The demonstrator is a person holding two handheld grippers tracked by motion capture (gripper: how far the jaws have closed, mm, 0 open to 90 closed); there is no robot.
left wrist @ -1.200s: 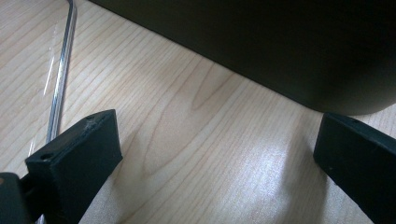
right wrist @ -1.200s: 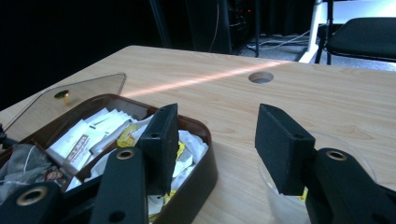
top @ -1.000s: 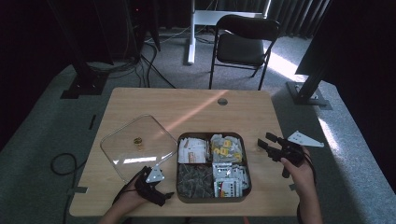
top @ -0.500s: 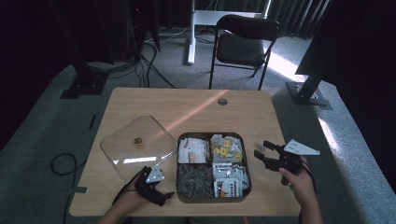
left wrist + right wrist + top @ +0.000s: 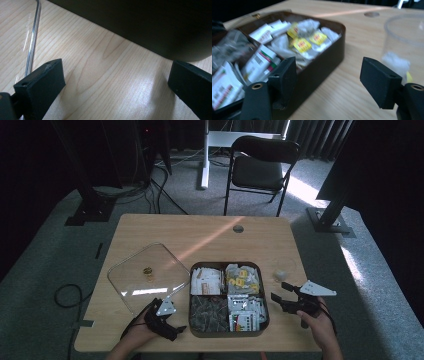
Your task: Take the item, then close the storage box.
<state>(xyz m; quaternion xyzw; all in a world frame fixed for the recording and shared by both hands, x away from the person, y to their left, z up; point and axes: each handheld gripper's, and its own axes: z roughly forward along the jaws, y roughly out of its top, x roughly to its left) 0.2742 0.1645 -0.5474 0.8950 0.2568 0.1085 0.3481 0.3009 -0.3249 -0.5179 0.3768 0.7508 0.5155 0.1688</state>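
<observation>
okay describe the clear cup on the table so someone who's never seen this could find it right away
Start at the dark four-compartment tray near the wooden table's front edge. Just off the tray's right side stands the clear plastic cup. It is the one see-through upright thing there, with something white inside.

A clear plastic cup (image 5: pixel 284 270) stands upright beside the dark tea box (image 5: pixel 227 330), a tea bag inside.

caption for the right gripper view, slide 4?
Open right gripper low over the table, between the brown tea-bag box and a clear cup.
</observation>
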